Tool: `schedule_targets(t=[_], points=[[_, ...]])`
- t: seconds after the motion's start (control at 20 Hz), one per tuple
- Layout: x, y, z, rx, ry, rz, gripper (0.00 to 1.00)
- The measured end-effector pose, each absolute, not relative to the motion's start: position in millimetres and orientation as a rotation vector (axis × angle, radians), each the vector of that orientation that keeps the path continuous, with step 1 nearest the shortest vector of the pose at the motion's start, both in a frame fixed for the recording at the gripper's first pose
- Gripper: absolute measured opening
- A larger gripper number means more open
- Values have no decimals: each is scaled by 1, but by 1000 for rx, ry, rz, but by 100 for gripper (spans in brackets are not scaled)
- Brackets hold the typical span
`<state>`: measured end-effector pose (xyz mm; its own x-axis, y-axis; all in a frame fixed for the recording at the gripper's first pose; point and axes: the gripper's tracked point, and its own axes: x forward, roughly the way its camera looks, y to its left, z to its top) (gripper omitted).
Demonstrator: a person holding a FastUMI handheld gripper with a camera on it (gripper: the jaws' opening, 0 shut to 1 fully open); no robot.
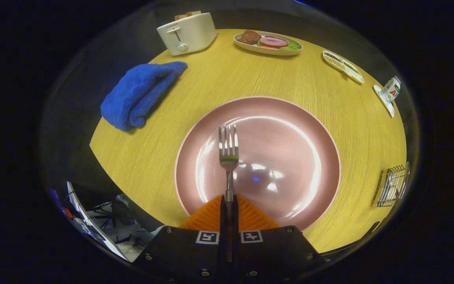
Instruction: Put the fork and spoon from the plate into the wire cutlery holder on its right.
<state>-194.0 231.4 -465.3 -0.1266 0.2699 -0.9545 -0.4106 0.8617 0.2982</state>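
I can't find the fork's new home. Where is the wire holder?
The wire cutlery holder stands near the table's edge, right of the pink plate; the jaws are shut on the fork.

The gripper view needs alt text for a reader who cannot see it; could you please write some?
The gripper is shut on a fork by its handle, tines pointing ahead over a pink plate on a round wooden table. A wire cutlery holder stands to the plate's right; a blue towel and toaster lie beyond.
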Motion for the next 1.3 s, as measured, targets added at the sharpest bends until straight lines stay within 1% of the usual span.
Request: schedule_targets(t=[0.2,0.6,0.8,1.05,1.3], points=[[-193,233,-464,-70,1586,581,6],[-159,219,-436,121,1540,488,6],[-124,179,-414,167,1478,413,6],[-87,104,-387,194,1399,279,5],[-73,31,-367,220,1358,155,5]])
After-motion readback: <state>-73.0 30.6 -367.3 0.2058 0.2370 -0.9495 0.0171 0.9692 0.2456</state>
